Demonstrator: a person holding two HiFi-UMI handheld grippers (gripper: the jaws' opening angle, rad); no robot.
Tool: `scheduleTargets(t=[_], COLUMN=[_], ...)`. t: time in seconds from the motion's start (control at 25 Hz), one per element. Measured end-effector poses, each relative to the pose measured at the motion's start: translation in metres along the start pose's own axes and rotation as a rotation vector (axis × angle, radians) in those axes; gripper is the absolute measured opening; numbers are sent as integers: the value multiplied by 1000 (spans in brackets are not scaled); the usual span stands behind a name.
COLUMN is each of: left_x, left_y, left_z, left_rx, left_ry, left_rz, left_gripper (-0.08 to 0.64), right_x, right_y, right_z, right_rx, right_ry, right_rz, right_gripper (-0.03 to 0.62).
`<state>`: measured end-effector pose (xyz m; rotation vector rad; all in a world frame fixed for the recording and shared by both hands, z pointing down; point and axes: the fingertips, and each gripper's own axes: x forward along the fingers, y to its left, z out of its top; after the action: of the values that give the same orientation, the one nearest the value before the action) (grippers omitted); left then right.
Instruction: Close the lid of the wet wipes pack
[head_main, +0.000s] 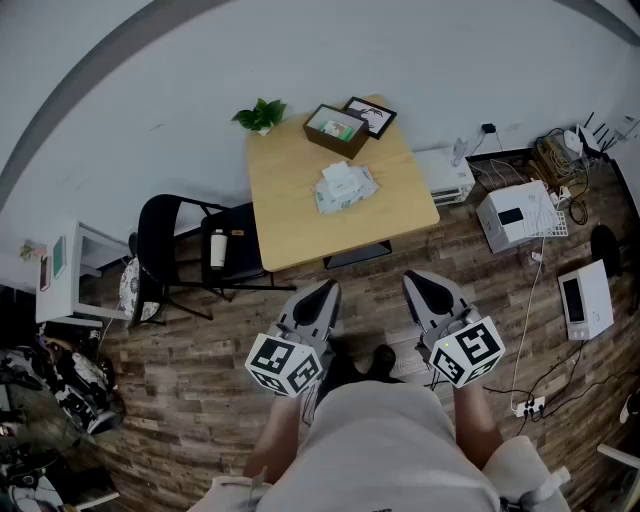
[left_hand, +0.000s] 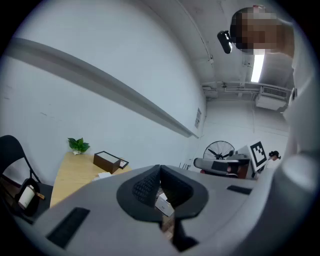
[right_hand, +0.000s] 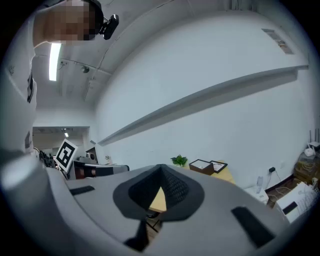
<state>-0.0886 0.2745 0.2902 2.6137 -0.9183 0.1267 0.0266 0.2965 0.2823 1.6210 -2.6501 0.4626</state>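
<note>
The left gripper (head_main: 329, 290) and right gripper (head_main: 414, 282) hang side by side over the floor (head_main: 200, 370), short of the worktop (head_main: 290, 215), each with its fingers together on nothing. The wipes pack (head_main: 345, 188) lies mid-worktop, well apart from both; behind it stand a box (head_main: 336, 130), a frame (head_main: 371, 116) and a plant (head_main: 261, 115)

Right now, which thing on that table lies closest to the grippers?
The wet wipes pack, mid-table; plant, brown box and picture frame sit along the far edge.
</note>
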Motion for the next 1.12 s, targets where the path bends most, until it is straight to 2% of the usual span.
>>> scheduleTargets(t=[0.32,0.56,0.84,1.12], left_x=[0,-3,-6,-9], left_y=[-10,-16,-16,9], left_z=[-1,-9,-16,-19], left_rx=[26,18,31,5], left_ry=[5,15,37,33], left_rz=[6,22,38,50], left_gripper=[8,8,8,8], right_x=[-9,-17,-14,8], right_y=[-1,2,10,16], right_z=[-4,-14,-19,-23], right_rx=[-19,87,76,43], right_ry=[-10,-8,10,40], right_rz=[-1,46,76,82], right_gripper=[-3,-2,-2,-2])
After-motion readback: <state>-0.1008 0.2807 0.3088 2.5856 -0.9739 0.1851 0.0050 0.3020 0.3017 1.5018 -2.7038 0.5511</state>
